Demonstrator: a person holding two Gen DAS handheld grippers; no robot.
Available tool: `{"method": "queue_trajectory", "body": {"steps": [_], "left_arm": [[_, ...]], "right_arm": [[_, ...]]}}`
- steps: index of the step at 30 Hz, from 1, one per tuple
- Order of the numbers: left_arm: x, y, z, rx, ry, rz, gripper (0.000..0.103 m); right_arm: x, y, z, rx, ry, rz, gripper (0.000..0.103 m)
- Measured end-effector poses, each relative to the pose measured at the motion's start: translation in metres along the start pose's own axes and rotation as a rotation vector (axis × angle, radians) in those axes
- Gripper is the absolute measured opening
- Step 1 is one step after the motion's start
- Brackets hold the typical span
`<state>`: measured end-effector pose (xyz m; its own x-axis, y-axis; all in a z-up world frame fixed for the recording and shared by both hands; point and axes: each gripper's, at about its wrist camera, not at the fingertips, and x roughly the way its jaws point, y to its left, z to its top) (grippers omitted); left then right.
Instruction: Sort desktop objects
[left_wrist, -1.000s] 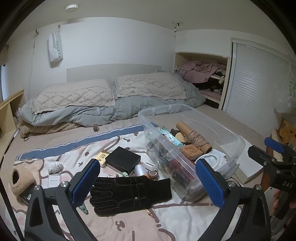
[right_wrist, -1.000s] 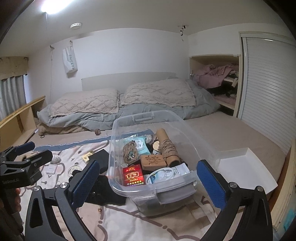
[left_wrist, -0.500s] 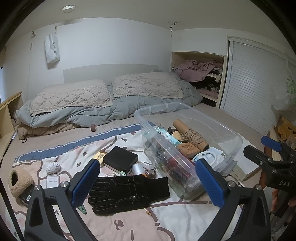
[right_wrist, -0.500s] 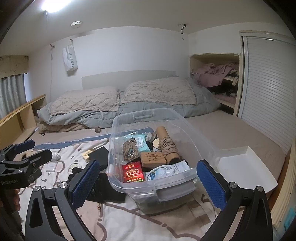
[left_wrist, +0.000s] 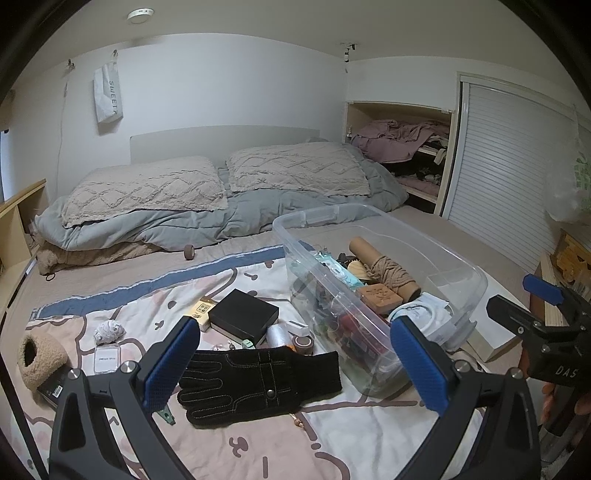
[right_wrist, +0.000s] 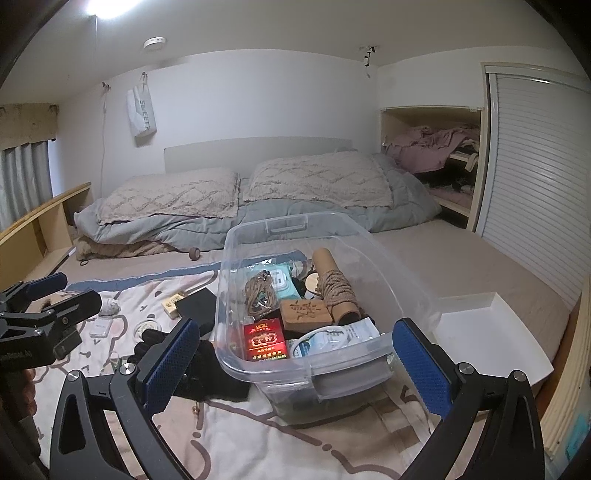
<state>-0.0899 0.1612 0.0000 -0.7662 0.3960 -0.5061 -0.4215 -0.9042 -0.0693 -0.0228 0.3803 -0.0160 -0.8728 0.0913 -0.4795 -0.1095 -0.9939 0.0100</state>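
A clear plastic bin (left_wrist: 461, 273) (right_wrist: 258, 354) sits on the bed, holding a rope-wrapped tube (right_wrist: 334, 291), a wooden block (right_wrist: 304, 314), a red packet (right_wrist: 266, 338) and other items. Left of the bin lie a black glove (left_wrist: 258, 380), a black box (left_wrist: 242, 319), a tape roll (left_wrist: 303, 343) and a fuzzy beige item (left_wrist: 40, 354). My left gripper (left_wrist: 295, 362) hovers open above the glove. My right gripper (right_wrist: 295, 363) is open in front of the bin's near wall. Neither holds anything.
A white lid (right_wrist: 487, 332) lies right of the bin. Pillows (left_wrist: 295, 166) and a grey duvet (left_wrist: 147, 225) fill the bed's far end. A wooden shelf (right_wrist: 40, 229) runs along the left; a slatted door (right_wrist: 535, 177) and a clothes niche (right_wrist: 432, 151) stand at right.
Both views have shifted slightly: the left gripper has pulled back a little from the glove, and the bin sits lower and nearer in the right wrist view. Nothing was grasped.
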Motion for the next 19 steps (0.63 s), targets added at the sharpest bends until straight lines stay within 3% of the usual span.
{"method": "queue_trajectory", "body": {"steps": [19], "left_arm": [[-0.0002, 0.0031, 0.0000, -0.001, -0.004, 0.013, 0.103]], "right_arm": [[0.0012, 0.0005, -0.0017, -0.002, 0.002, 0.001, 0.103]]}}
